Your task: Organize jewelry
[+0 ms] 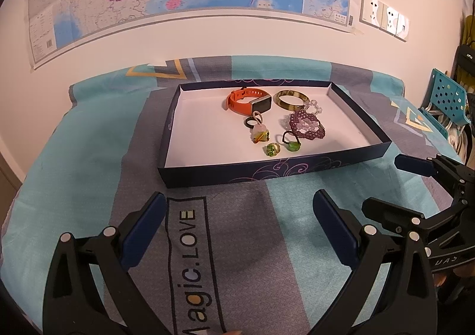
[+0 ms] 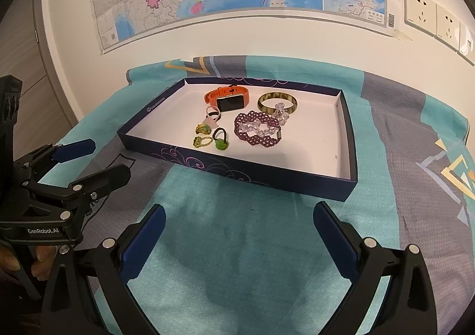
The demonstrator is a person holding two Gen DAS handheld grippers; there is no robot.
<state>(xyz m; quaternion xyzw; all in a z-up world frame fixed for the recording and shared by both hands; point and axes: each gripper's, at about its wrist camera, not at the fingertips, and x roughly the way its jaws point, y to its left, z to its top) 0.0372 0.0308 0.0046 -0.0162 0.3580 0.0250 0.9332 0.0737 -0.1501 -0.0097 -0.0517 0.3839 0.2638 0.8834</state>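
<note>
Both tools hang low over the bedspread (image 2: 237, 231), short of the box. Left gripper (image 1: 237, 228): jaws spread wide, nothing between them. Right gripper (image 2: 237, 234): same, wide and empty, just beside the left one.

Step in hand, as I judge it: either the sort is done or a last tidy is pending; no loose jewelry shows on the cloth around either gripper. A next move would call for a reach forward over the near wall, then a narrow pinch on a small piece.

Ahead of both grippers lies the shallow navy tray (image 1: 207, 176), white inside. Nearest its front wall: a green ring (image 1: 272, 149) and a green-stone ring (image 1: 292, 143) on a dark band. Just beyond them, a pale pendant (image 1: 259, 132) by a black ring (image 1: 250, 122), and a purple bead bracelet (image 1: 305, 125) tangled with clear beads. Farthest: orange watch (image 1: 248, 100) and, beside it, a mottled bangle (image 1: 291, 98).

The left half of the tray is bare.
</note>
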